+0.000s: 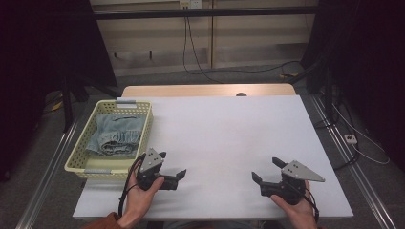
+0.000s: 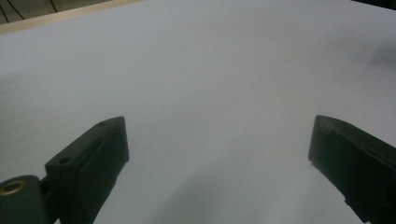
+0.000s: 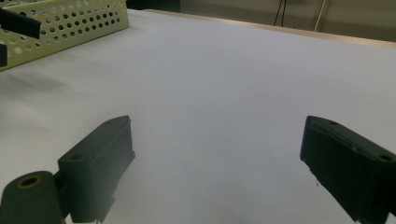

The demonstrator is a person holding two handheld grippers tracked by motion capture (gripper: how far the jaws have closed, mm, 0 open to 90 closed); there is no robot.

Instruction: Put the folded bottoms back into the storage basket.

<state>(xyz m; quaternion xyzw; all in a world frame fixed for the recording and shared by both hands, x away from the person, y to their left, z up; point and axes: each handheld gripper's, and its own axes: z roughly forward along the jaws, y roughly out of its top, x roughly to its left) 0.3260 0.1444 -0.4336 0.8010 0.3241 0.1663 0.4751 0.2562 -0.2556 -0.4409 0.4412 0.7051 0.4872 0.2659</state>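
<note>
My left gripper [image 1: 173,164] rests low over the white table [image 1: 224,129] near its front left, held in a hand, jaws wide apart with nothing between them. In its own view the left gripper [image 2: 218,126] has bare white tabletop between its jaws. My right gripper [image 1: 265,168] sits at the front right, also open and empty, and the right gripper [image 3: 215,123] points across the table towards the basket. A pale yellow perforated basket [image 1: 80,157] stands at the table's left edge, with folded grey-blue clothing [image 1: 116,133] lying in it.
The basket's wall [image 3: 70,21] is at the upper left of the right gripper view, with a dark part of the other gripper [image 3: 18,23] before it. A wooden strip [image 1: 210,90] edges the far side. Cables lie on the floor beyond.
</note>
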